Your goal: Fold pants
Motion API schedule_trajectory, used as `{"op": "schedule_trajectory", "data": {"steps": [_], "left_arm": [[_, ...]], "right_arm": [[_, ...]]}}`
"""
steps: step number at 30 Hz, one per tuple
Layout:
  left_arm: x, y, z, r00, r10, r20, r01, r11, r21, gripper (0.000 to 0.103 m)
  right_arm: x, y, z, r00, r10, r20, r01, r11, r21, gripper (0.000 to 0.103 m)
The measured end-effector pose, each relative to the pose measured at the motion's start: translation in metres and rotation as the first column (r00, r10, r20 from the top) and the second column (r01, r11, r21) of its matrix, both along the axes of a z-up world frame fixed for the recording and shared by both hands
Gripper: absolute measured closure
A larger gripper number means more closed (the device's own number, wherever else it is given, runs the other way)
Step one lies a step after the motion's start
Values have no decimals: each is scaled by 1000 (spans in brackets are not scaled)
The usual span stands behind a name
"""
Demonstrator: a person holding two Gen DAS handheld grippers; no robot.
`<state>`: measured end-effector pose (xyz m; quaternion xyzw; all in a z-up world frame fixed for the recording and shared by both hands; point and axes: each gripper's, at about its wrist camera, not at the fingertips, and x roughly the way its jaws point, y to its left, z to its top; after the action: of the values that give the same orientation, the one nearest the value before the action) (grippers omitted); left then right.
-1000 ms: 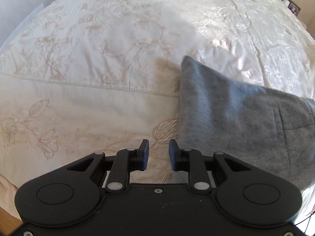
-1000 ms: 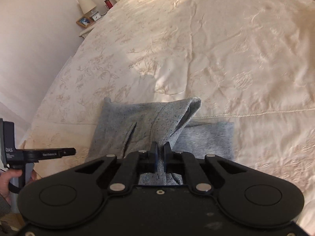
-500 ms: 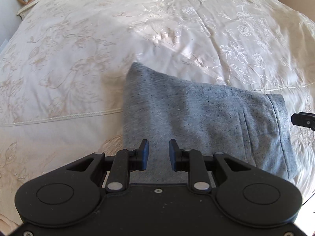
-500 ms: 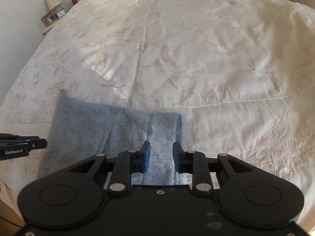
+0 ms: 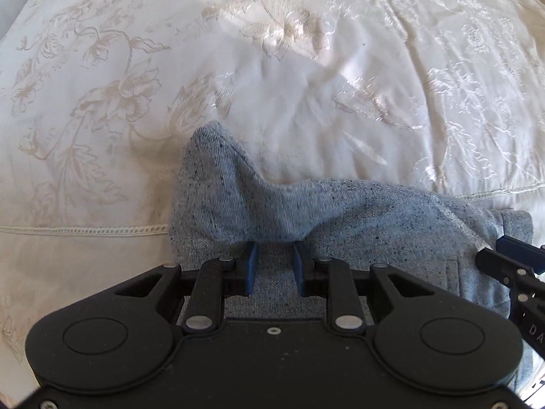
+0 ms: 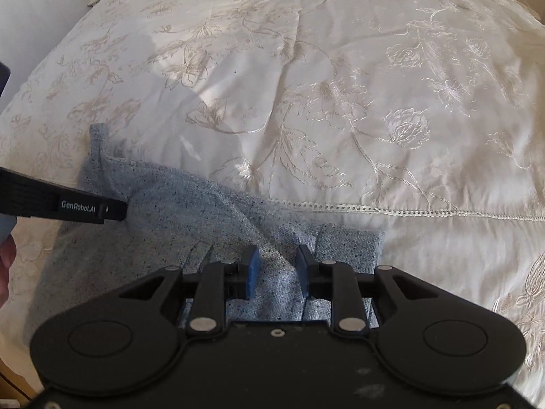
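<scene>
Grey pants (image 5: 340, 211) were seen bunched on the bed (image 5: 102, 102), long axis left-right. Left hand-held gripper (image 5: 274, 266) was held part-open over fabric w/o grip; right hand-held gripper (image 6: 276, 269), jaws closing, was nearer the hem, empty.

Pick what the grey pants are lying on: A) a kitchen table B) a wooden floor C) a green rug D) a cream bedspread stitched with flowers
D: the grey pants lie folded on a cream bedspread with flowers and leaves embroidered all over it, seen in both wrist views.
</scene>
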<state>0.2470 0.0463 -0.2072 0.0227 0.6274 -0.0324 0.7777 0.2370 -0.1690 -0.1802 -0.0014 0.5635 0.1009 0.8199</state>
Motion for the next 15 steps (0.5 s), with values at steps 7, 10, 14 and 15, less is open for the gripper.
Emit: {"op": "schedule_trajectory", "data": {"steps": [7, 10, 14, 15], "left_arm": [[5, 3, 2, 1000, -7, -14, 7, 1000, -4, 68], [-14, 8, 24, 999, -19, 43, 18, 999, 34, 68], [-61, 17, 47, 992, -48, 112, 42, 997, 57, 68], [-74, 18, 49, 991, -55, 118, 49, 997, 56, 66]], "right_arm": [[-4, 6, -3, 999, 23, 28, -22, 999, -39, 77], [-17, 0, 17, 998, 8, 66, -7, 1000, -10, 77], [-50, -12, 38, 996, -17, 84, 13, 999, 52, 76], [-60, -13, 40, 996, -17, 82, 13, 998, 58, 76]]}}
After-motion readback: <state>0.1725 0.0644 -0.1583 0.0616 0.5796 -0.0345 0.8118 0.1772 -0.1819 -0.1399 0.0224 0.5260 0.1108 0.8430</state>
